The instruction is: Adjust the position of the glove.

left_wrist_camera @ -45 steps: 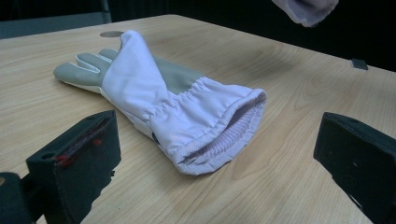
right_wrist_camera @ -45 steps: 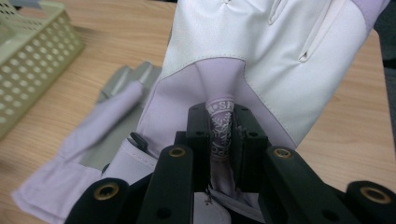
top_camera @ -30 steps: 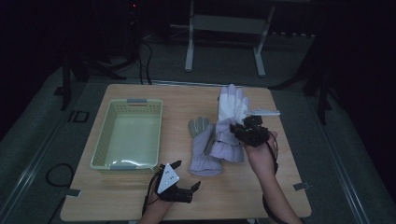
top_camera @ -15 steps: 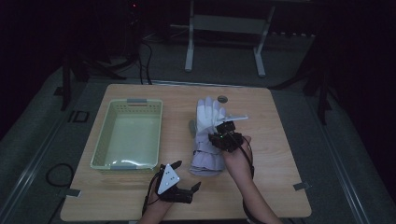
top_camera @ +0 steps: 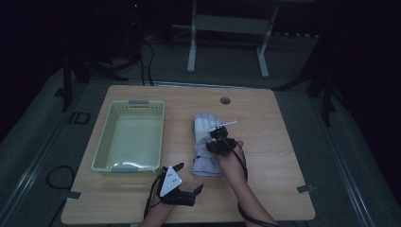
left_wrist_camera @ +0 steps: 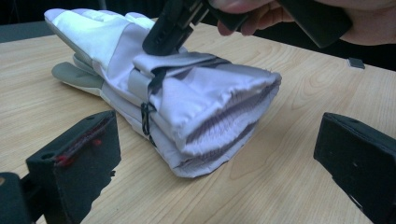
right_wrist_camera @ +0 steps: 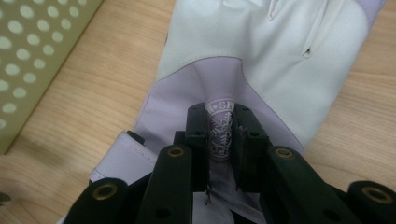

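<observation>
Two pale lavender-and-white work gloves (top_camera: 204, 142) lie stacked mid-table, one on top of the other. My right gripper (top_camera: 217, 135) sits over the upper glove (right_wrist_camera: 280, 56), shut on a pinched fold of its lavender back by a printed label (right_wrist_camera: 219, 122). From the left gripper view the stacked cuffs (left_wrist_camera: 219, 116) face me, and the right gripper (left_wrist_camera: 168, 35) bites the top layer. My left gripper (top_camera: 189, 178) rests near the table's front edge, open, with the gloves a short way beyond its wide-apart pads (left_wrist_camera: 70, 158).
A pale green perforated basket (top_camera: 130, 163) stands empty on the table's left half, its wall (right_wrist_camera: 28, 56) close to the gloves. A round grommet (top_camera: 225, 100) sits at the table's back. A metal stand (top_camera: 227, 28) is on the floor behind.
The right gripper has carried the white glove left and toward the front, laying it down on the other glove. The left gripper has stayed put.
</observation>
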